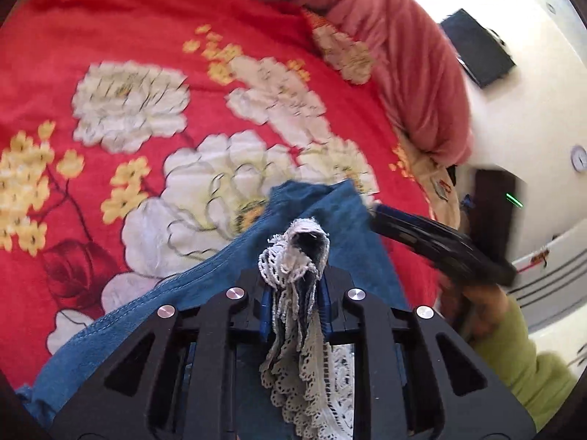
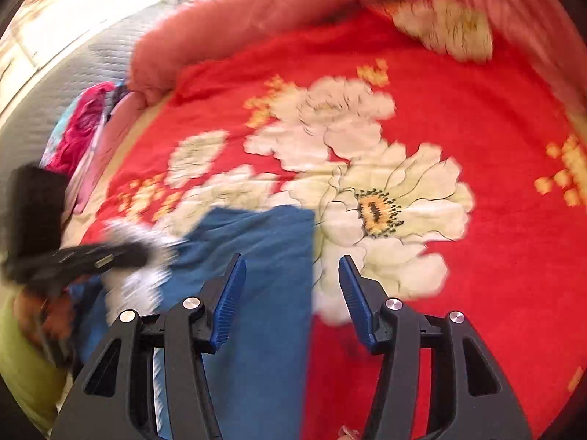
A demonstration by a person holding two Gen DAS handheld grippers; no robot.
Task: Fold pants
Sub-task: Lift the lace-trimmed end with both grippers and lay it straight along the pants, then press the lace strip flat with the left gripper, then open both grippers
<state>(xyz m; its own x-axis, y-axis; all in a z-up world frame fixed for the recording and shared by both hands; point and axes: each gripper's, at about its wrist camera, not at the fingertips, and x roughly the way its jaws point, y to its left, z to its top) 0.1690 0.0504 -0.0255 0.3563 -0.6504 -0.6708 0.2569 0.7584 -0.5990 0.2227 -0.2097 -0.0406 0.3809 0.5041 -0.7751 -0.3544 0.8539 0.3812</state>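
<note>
On the bed: blue pants [image 2: 253, 293] lie spread across a red floral blanket [image 2: 495, 128], one leg running out over the big white flower.
Left gripper [image 1: 295, 256]: jaws pressed together on the white lace trim [image 1: 293, 315] at the pants' edge — pinching lace and blue cloth as one bunch, seemingly to anchor or lift that end for a fold.
Right gripper [image 2: 291, 267]: jaws spread, nothing between the pads — it hangs over the right edge of the blue cloth, probably lining up a second grasp.
Hand and sleeve: a hand in a green sleeve [image 1: 532, 377] carries the right gripper, seen blurred just beside the left one.
Around: a pink quilt [image 2: 275, 7] heaped along the far side; bright folded clothes [image 2: 79, 139] by the bed's edge.
In the way: the quilt roll limits the flat room beyond the pants; the two grippers sit close together.
</note>
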